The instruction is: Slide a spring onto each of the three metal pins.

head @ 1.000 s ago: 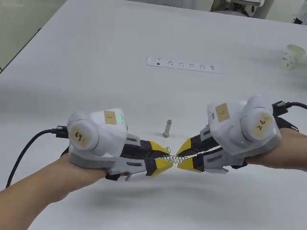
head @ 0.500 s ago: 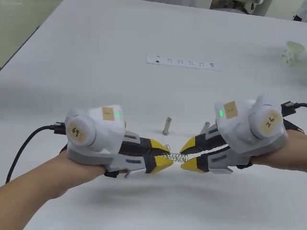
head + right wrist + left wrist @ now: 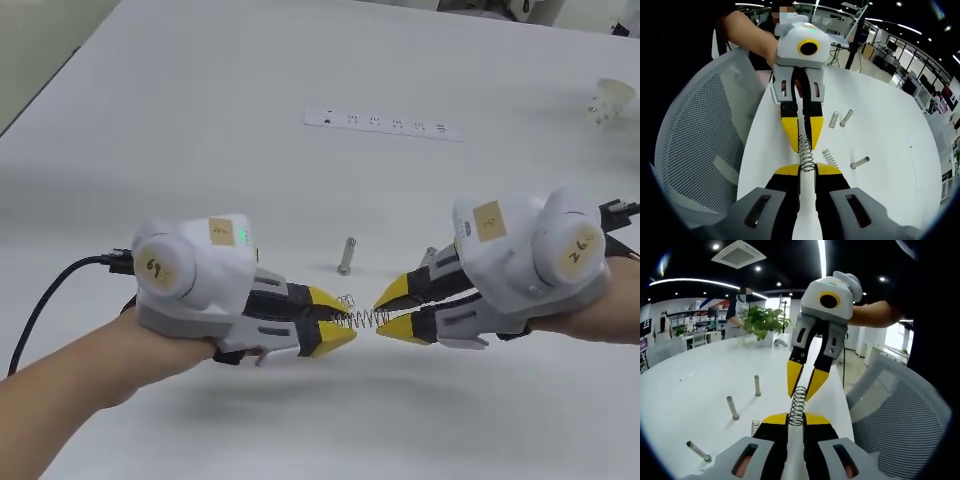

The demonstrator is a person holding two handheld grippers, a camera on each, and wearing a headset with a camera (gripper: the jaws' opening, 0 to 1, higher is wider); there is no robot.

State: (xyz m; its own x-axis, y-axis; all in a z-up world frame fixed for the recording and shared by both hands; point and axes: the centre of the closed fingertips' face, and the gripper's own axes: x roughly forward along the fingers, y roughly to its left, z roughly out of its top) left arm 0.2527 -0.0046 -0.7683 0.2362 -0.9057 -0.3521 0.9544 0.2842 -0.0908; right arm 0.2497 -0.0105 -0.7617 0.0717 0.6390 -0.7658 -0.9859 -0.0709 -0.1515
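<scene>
Change: grippers drawn slightly further apart than a second ago, so more of the spring's coils now show between the tips; a pin that the right gripper covered then is now uncovered.
Left gripper (image 3: 348, 322): jaws closed on one end of the spring (image 3: 366, 319), yellow tips together.
Right gripper (image 3: 382, 318): tips pinched on the spring's other end, with a thin slit between the jaws behind them.
Spring: strung in a straight line from tip to tip, lifted off the worktop (image 3: 200, 120), above the strip nearest the person. In the right gripper view that edge runs beside a mesh chair (image 3: 705, 135).
Pins: one metal pin (image 3: 346, 256) stands toward the middle of the worktop, just beyond the spring; a second pin (image 3: 430, 257) peeks out beside the right gripper's body. The left gripper view shows three pins – all bare, no spring on any.
Loose springs: two lie on the worktop near the pins – one (image 3: 833, 119) beside a pin, the other (image 3: 829, 156) closer to the held spring.
Power strip (image 3: 383, 125): flat, toward the far edge.
Cable (image 3: 50, 300): black, trailing from the left gripper toward the near left corner.
</scene>
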